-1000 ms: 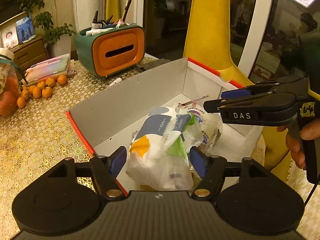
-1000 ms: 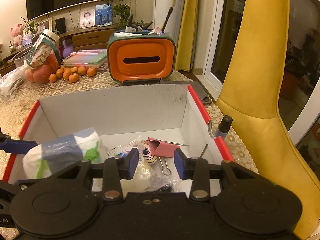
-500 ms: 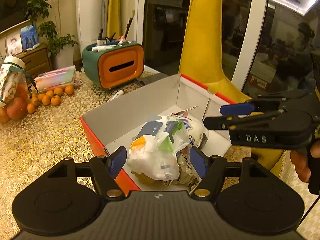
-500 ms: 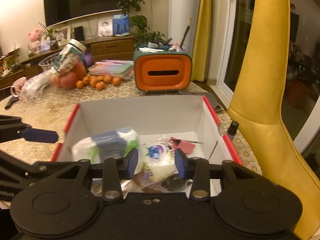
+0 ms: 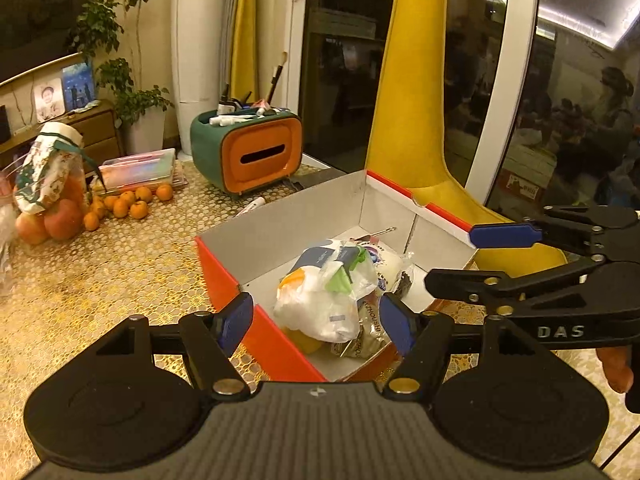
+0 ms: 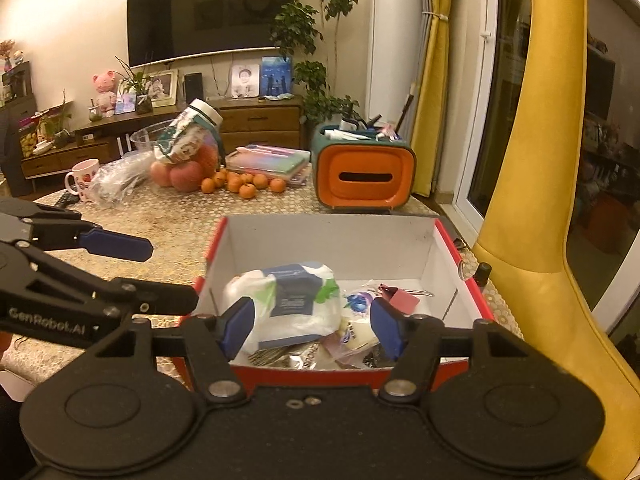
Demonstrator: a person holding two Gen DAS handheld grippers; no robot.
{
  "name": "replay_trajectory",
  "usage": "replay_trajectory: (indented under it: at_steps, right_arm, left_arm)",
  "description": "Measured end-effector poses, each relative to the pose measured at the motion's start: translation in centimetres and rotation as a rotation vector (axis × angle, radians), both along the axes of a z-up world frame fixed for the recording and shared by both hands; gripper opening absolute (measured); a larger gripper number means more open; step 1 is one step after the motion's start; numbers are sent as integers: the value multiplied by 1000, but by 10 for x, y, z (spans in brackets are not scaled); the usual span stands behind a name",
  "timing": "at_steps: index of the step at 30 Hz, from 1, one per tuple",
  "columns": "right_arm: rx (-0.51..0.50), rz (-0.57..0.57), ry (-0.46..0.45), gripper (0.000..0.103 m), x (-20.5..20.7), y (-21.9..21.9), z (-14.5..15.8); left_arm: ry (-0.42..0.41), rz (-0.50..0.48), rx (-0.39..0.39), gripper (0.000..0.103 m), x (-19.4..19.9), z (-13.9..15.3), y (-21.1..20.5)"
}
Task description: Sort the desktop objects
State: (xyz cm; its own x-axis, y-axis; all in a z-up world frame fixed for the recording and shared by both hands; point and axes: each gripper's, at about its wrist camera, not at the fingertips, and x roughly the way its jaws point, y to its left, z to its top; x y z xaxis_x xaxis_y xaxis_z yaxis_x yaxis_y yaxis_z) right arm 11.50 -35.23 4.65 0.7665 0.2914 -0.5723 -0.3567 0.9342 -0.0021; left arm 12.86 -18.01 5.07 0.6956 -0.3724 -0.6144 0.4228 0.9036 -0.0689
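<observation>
Right wrist: gold-patterned tablecloth (image 6: 168, 220), wall television (image 6: 210, 10).

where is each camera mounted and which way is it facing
Left wrist: on the left gripper, looking down and forward into the box; the right gripper and a bit of hand show at the right.
Right wrist: on the right gripper, jaws opening with nothing between them, looking into the box toward the TV wall; the left gripper shows at the left.
Both share: the box, the wipes pack, the orange organizer, the oranges.
</observation>
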Motion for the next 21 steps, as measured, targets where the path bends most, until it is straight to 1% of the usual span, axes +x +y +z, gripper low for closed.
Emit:
replay_trajectory:
  at_steps: [2, 4, 6, 9, 11, 13, 14, 15, 16, 19, 21]
  right_arm:
    - [7, 0, -7, 68, -6, 2, 3]
    - [10, 5, -13, 68, -12, 4, 5]
    - [8, 7, -18, 70, -16, 7, 6]
    - [6, 3, -26, 77, -25, 9, 5]
    - [12, -3, -29, 83, -29, 10, 4]
    - [13, -12, -30, 84, -32, 12, 4]
    - [15, -15, -31, 86, -33, 12, 3]
    - [17, -20, -32, 86, -35, 14, 3]
    - [21, -24, -34, 87, -37, 14, 3]
    - [31, -42, -40, 91, -42, 16, 2]
    - [34, -53, -46, 92, -47, 18, 2]
  left_arm:
    - [3, 11, -4, 69, -4, 0, 5]
    - [7, 16, -6, 78, -8, 0, 9]
    - [-1, 18, -5, 79, -13, 0, 13]
    - [-8, 34, -6, 84, -19, 0, 19]
    - [-13, 39, -6, 84, -23, 1, 23]
    - [-18, 41, -7, 85, -26, 3, 26]
    - [-20, 42, -7, 87, -28, 3, 28]
    - [-21, 42, -9, 93, -30, 4, 30]
    - [-25, 49, -7, 96, -32, 4, 32]
    - [-29, 49, -14, 102, -37, 4, 39]
    - [-29, 51, -20, 102, -41, 4, 43]
